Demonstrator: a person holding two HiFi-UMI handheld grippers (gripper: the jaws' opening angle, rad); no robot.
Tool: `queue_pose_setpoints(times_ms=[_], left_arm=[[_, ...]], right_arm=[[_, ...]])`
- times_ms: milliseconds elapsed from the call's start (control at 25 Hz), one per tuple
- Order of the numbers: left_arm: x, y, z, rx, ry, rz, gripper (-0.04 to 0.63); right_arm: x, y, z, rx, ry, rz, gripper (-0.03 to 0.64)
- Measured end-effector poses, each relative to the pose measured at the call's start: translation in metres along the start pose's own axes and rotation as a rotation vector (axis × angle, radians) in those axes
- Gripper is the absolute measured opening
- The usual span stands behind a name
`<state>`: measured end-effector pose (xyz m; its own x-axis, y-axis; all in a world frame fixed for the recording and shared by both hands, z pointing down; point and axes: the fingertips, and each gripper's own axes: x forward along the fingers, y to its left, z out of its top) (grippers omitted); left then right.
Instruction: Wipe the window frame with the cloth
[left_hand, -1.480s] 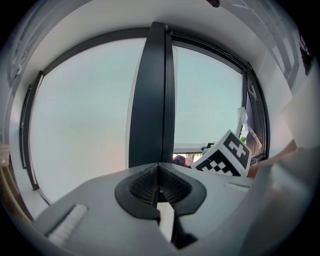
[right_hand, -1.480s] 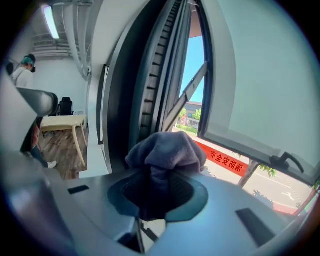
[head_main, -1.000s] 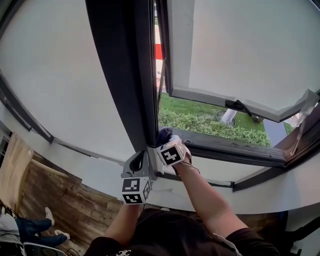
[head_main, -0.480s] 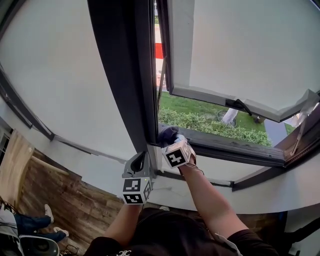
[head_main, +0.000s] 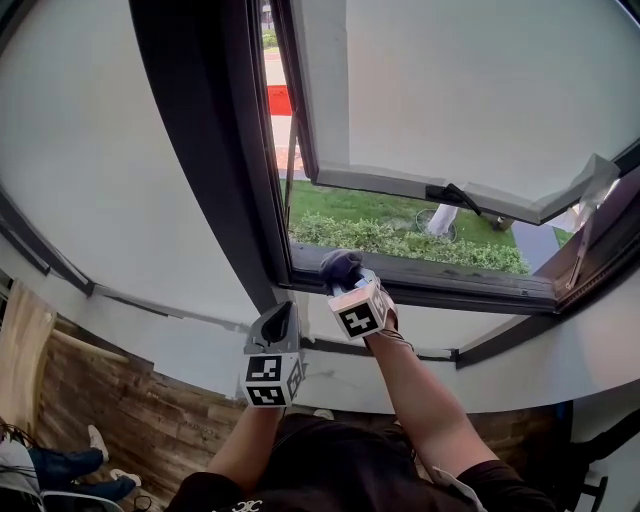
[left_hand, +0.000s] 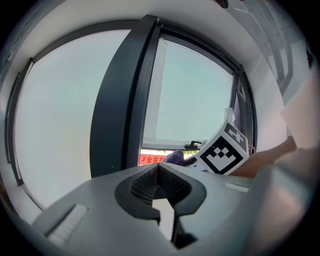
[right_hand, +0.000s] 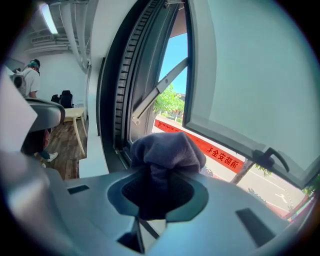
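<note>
— Where is the soft, dark grey, bunched-up cloth (right_hand: 167, 149) sitting?

— It is bulging out from between the jaws of the right gripper (right_hand: 161, 186), which are clamping down on its lower part. The wad is spilling up and over the jaw tips.

— And against the window?

— In the head view the right gripper (head_main: 346, 281) is reaching forward, and the cloth (head_main: 338, 265) is lying at the lower rail of the dark metal window frame (head_main: 450, 285), close to the corner where that rail is meeting the upright post. It looks to be resting on the rail, though I cannot tell how firmly.

— What is the other hand doing?

— The left gripper (head_main: 278, 322) is hanging lower, just beside the right one and in front of the white sill ledge (head_main: 420, 345). In its own view the left gripper (left_hand: 158, 172) is showing its jaws closed together with nothing between them.

— And the pane?

— The white-framed glass sash (head_main: 330, 120) is standing swung outward above the cloth, with a green hedge (head_main: 400, 243) showing below it.
</note>
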<state>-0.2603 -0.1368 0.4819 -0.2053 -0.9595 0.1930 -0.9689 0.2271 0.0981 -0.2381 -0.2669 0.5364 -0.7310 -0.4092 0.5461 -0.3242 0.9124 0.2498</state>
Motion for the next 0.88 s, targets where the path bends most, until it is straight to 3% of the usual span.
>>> queue_pose_setpoints(times_ms=[880], left_arm=[[0.014, -0.049, -0.017, 0.042, 0.055, -0.109, 0.008]], right_arm=[[-0.047, -0.066, -0.051, 0.116, 0.011, -0.123, 0.075]])
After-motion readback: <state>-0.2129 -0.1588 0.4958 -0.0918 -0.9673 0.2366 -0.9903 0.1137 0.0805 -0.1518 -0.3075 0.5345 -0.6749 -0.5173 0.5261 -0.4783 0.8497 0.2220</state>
